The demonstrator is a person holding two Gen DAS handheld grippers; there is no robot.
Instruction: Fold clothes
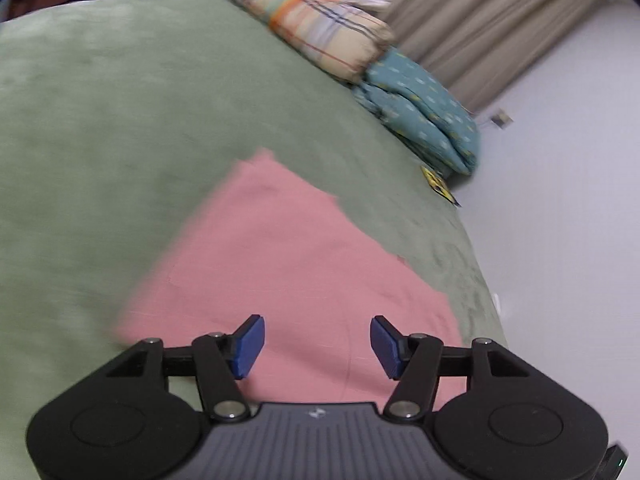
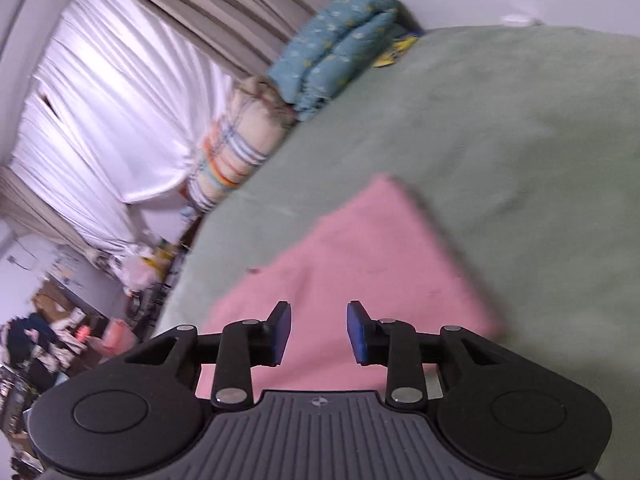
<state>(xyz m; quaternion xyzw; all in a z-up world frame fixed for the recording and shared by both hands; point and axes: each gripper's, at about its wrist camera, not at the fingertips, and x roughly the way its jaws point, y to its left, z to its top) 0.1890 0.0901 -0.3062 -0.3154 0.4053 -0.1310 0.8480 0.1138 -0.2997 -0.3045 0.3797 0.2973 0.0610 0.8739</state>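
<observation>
A pink garment [image 1: 280, 264] lies folded flat on the green bedspread [image 1: 120, 140]. It also shows in the right wrist view [image 2: 360, 256] on the same bedspread [image 2: 500, 120]. My left gripper [image 1: 317, 346] is open and empty, above the garment's near part. My right gripper [image 2: 319, 332] is open and empty, also above the garment's near part. Neither gripper holds cloth. Both views are blurred by motion.
A folded plaid quilt [image 1: 320, 20] and a folded teal quilt [image 1: 424, 108] lie along the bed's far edge by the wall. They show in the right wrist view too: plaid quilt [image 2: 236, 152], teal quilt [image 2: 336, 44]. Curtains [image 2: 120, 100] hang behind. Clutter [image 2: 60, 320] fills the floor at left.
</observation>
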